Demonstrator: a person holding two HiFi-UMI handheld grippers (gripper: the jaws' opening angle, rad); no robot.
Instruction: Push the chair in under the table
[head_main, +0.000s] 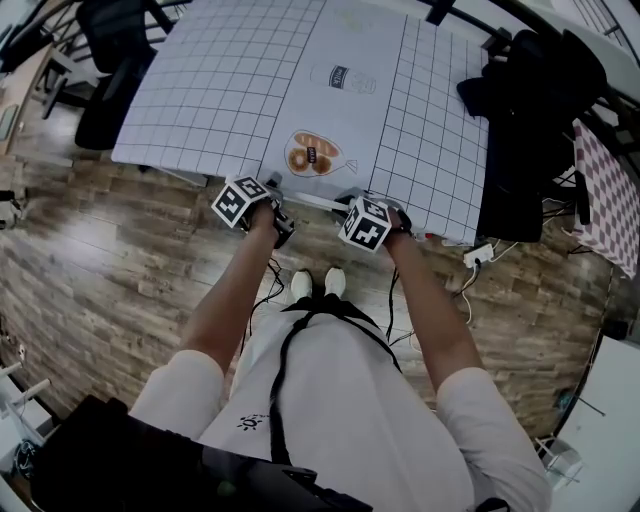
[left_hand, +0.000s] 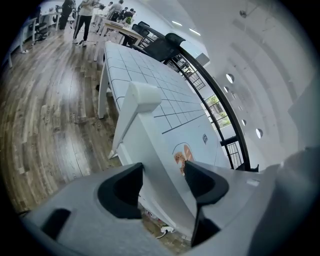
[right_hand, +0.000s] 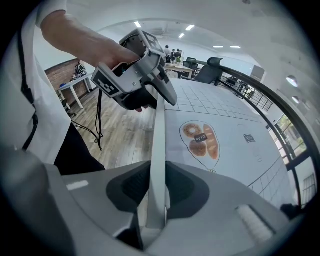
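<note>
My right claw (right_hand: 159, 186) is clamped on the thin white top rail (right_hand: 159, 125) of the chair (left_hand: 142, 102). Both dark pads press the rail's 2 faces, and it runs straight up out of the grip. My left claw (left_hand: 162, 172) stands wide and unclamped. The same rail passes through its gap as a broad white slab, and I cannot tell whether either pad touches it. In the right gripper view the left claw sits at the rail's far end, with the left hand (right_hand: 95, 42) wrapped round its body.

From the head view the 2 claws are side by side at the near edge of the table (head_main: 200, 90). The rail is a short white bar between them, right against that edge, and it is the only part of the chair that shows from above. My shoes (head_main: 318, 283) stand just behind it on the wooden floor (head_main: 110, 270).

The table carries a white mat (head_main: 440, 120) ruled in squares. On its plain middle strip is a drawn bag (head_main: 312, 155) holding a ring doughnut, a round bun and long loaves, with a small dark label across them. Further back is a faint drawn cup (head_main: 345, 78) with a dark label. Both are flat prints, and the bag lies just beyond the rail.

A white power strip (head_main: 480, 255) lies on the floor by the table's right corner. Black office chairs (head_main: 110, 70) stand at its far left corner.
</note>
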